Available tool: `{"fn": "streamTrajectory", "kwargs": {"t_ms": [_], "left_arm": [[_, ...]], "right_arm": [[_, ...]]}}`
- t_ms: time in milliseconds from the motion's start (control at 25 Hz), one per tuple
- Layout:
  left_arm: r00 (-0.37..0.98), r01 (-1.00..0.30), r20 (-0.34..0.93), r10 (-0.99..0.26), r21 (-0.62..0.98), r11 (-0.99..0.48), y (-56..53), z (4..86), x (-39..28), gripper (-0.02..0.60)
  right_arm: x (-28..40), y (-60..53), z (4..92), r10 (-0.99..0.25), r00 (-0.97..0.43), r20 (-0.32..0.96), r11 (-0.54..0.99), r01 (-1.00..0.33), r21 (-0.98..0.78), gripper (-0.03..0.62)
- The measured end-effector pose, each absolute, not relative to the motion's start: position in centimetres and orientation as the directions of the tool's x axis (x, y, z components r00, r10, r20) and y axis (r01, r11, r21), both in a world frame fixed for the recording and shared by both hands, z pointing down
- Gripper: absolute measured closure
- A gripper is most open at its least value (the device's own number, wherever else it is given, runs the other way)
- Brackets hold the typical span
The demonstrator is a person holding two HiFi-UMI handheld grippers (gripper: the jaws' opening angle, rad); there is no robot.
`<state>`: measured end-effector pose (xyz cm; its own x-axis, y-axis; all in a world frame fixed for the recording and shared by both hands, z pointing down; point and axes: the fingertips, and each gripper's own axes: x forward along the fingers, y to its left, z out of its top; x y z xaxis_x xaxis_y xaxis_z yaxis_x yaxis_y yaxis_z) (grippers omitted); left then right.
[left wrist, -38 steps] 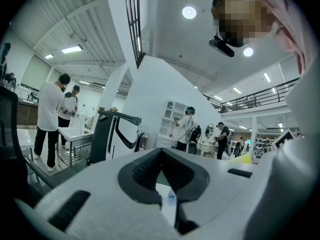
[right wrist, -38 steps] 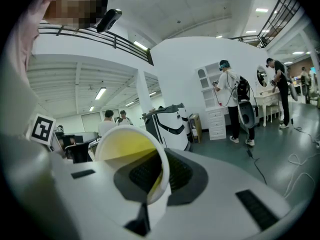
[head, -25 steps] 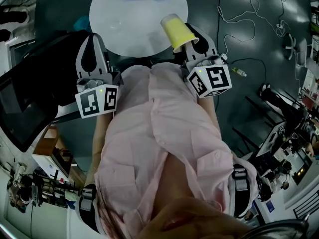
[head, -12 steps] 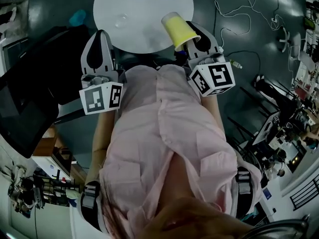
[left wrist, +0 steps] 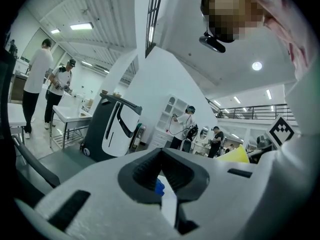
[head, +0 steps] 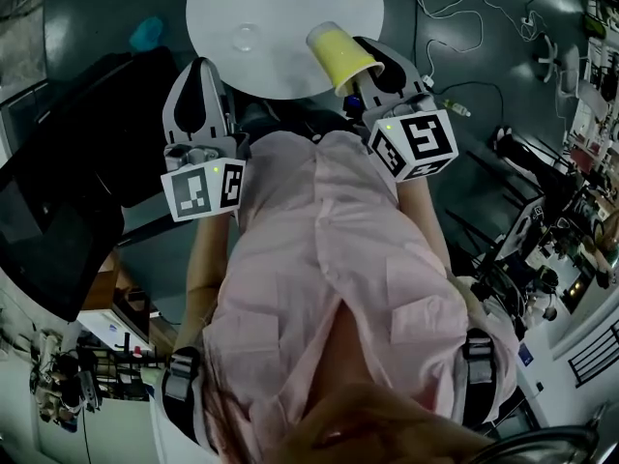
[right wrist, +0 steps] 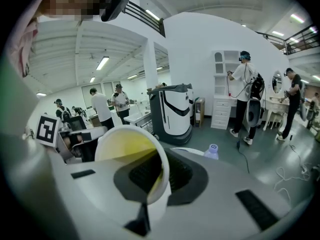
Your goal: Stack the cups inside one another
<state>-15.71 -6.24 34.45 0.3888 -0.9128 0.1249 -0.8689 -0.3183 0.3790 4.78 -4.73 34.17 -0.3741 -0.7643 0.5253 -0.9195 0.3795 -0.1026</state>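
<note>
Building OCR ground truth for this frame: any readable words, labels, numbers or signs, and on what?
No text can be read.
Black-and-white square patterns only, no letters: left marker cube, right marker cube.
Too blurred to read: a mark on the bottle cap.
No print visible: yellow cup.

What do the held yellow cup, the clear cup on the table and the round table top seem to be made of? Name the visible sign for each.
Yellow cup: probably paper or thin plastic; matte yellow wall, thin pale rim.
Clear cup: likely thin plastic, possibly glass; the table shows through it.
Table top: smooth white, perhaps laminate or paint; even, no grain.
</note>
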Motion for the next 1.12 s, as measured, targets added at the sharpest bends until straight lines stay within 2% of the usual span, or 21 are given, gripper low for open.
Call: {"fn": "streamTrajectory", "kwargs": {"t_ms": [760,1120], "left_arm": [[0.506,-0.836,0.132,-0.852,0.318,-0.447,-8.3,34.7,-17.1,0.566],[0.520,-0.829,0.144,-0.842,0.322,-0.457,-9.0,34.9,-16.4,0.566]], "right_arm": [[0.3,-7.8,39.2,-0.725,-0.356,0.590,0.320,-0.932,-0.169,0.557],[-0.7,-8.5,43.3,-0.648,-0.369,0.666,0.346,-0.922,-0.173,0.557]]}}
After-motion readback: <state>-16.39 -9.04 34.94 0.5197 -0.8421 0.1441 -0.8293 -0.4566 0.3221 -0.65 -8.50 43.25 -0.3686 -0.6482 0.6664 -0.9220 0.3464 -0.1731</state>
